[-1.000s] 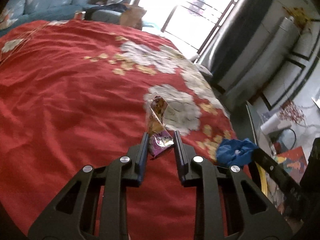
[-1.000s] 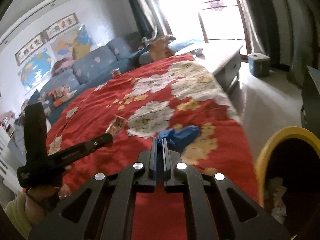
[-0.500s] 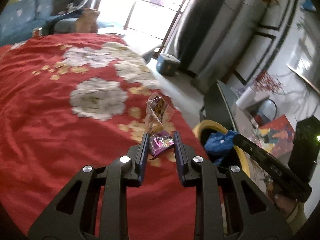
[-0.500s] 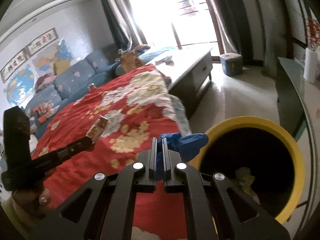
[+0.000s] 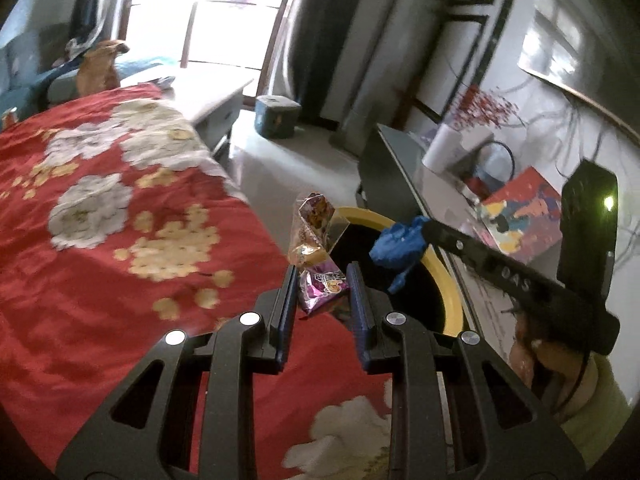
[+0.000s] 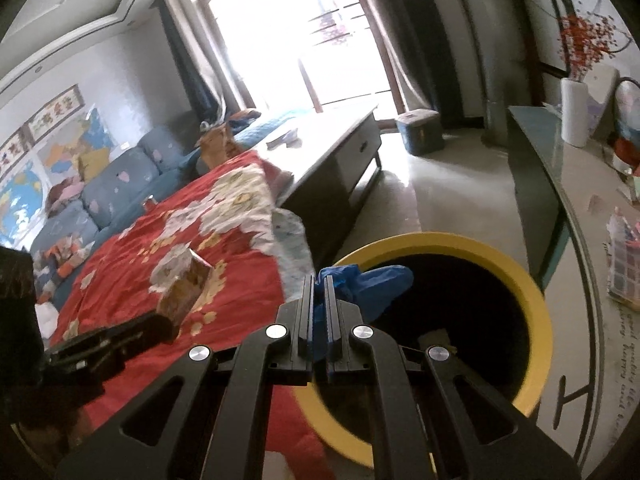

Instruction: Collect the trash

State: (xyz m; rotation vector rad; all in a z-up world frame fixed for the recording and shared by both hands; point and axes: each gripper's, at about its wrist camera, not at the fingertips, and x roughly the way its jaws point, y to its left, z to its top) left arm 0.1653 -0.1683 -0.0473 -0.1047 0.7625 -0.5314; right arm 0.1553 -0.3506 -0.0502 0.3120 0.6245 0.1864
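My left gripper (image 5: 322,274) is shut on a crinkled snack wrapper (image 5: 316,240), purple and gold, held in the air at the near rim of the yellow bin (image 5: 450,280). My right gripper (image 6: 319,282) is shut on a crumpled blue glove (image 6: 372,284) and holds it over the bin's dark opening (image 6: 460,320). The glove also shows in the left wrist view (image 5: 400,242). The wrapper shows in the right wrist view (image 6: 186,288), left of the bin, over the bed.
A red bedspread with white flowers (image 5: 100,220) fills the left. A low grey table (image 6: 332,156) stands beyond it. A dark cabinet with a glass top (image 6: 560,184) stands right of the bin. A teal box (image 6: 420,130) sits on the floor.
Both grippers have swung right from over the bed to the yellow bin, carrying the wrapper and the blue glove. The glove now hangs over the bin's opening.
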